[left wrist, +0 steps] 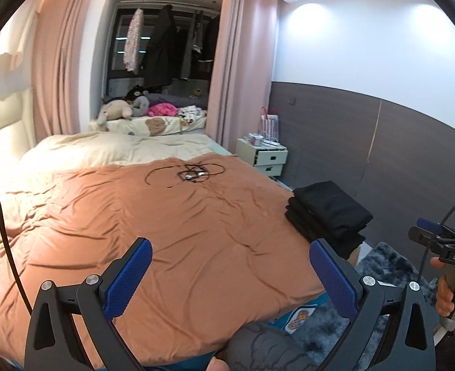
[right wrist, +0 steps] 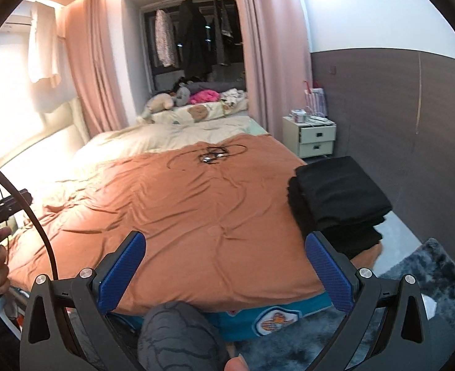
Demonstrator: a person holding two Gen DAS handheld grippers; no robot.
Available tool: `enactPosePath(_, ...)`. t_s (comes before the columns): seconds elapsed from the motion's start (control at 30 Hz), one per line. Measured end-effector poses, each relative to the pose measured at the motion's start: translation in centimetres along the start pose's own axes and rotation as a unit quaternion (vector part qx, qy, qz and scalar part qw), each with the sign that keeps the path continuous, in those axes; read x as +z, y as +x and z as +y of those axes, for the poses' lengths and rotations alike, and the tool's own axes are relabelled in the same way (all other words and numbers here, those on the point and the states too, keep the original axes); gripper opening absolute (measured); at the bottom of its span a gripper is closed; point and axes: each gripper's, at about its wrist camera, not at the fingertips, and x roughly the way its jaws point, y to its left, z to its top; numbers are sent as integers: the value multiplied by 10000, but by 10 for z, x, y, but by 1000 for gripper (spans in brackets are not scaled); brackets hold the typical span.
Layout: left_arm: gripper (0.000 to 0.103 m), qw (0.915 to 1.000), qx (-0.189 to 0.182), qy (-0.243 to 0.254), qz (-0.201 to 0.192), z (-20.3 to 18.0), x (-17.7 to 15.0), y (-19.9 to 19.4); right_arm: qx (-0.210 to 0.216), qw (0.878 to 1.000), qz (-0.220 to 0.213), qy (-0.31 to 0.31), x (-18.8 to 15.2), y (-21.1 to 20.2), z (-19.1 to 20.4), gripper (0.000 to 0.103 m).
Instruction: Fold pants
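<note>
The pants (right wrist: 338,204) lie as a black folded stack at the right-hand edge of the bed (right wrist: 196,216), on the orange cover, with one corner reaching past the mattress edge toward the floor. From how tidy the layers look, the folding seems done or nearly so — what remains is likely squaring the stack or starting another pair, though no loose pair shows in either view.

Your right tongs (right wrist: 226,266) hang wide apart and empty above the near edge of the bed, with the stack just beyond the right blade. Your left tongs (left wrist: 230,273) are spread wide too, holding nothing, and sit well apart from the stack.

If you tidy it, come in low from the side with the right tongs, pinch all layers together at the overhanging corner, and slide the stack inward — lifting one layer alone would undo the fold. Use the left tongs to steady the inner edge. Keep clear of the black cable (left wrist: 184,174) coiled farther up the cover.
</note>
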Motion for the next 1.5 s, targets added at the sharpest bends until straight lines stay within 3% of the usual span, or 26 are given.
enactPosePath(0.57,103,9979,541,-341,61,33,-83,-37,312,9994,-72,159,-77,-11,9,103)
enactPosePath(1.17,103,9932,1031,-418,351,48,-150,-39,212,9992,122,318,-111,2,29,103)
enactPosePath(1.5,103,9916,1096,-519,449,55,-156,-29,251,9990,250,269,-103,9,36,103)
